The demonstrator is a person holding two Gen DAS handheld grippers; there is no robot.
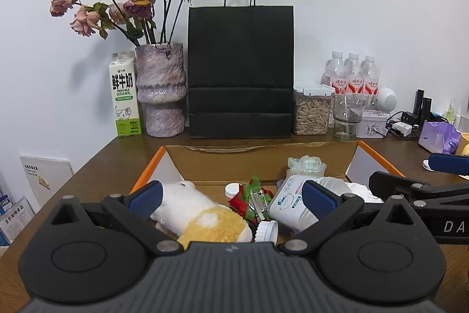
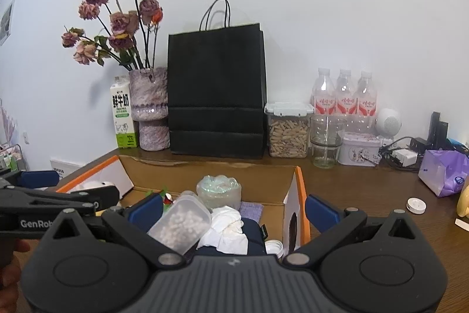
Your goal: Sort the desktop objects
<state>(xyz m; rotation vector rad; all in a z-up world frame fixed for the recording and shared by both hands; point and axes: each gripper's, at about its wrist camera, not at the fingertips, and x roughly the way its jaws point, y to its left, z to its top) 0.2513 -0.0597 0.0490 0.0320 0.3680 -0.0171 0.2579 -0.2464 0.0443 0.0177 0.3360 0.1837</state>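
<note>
The left gripper (image 1: 231, 198) stands with its jaws spread wide and empty above an open cardboard box (image 1: 263, 163). Between its fingers lie a white and yellow plush toy (image 1: 202, 213), red and green artificial flowers (image 1: 249, 197) and a white bottle (image 1: 290, 201) on its side. The right gripper (image 2: 234, 211) is likewise wide and holds nothing; between its jaws sit a clear container of pellets (image 2: 181, 222) and crumpled white tissue (image 2: 228, 228). A black paper bag (image 1: 240, 72) stands beyond the box.
</note>
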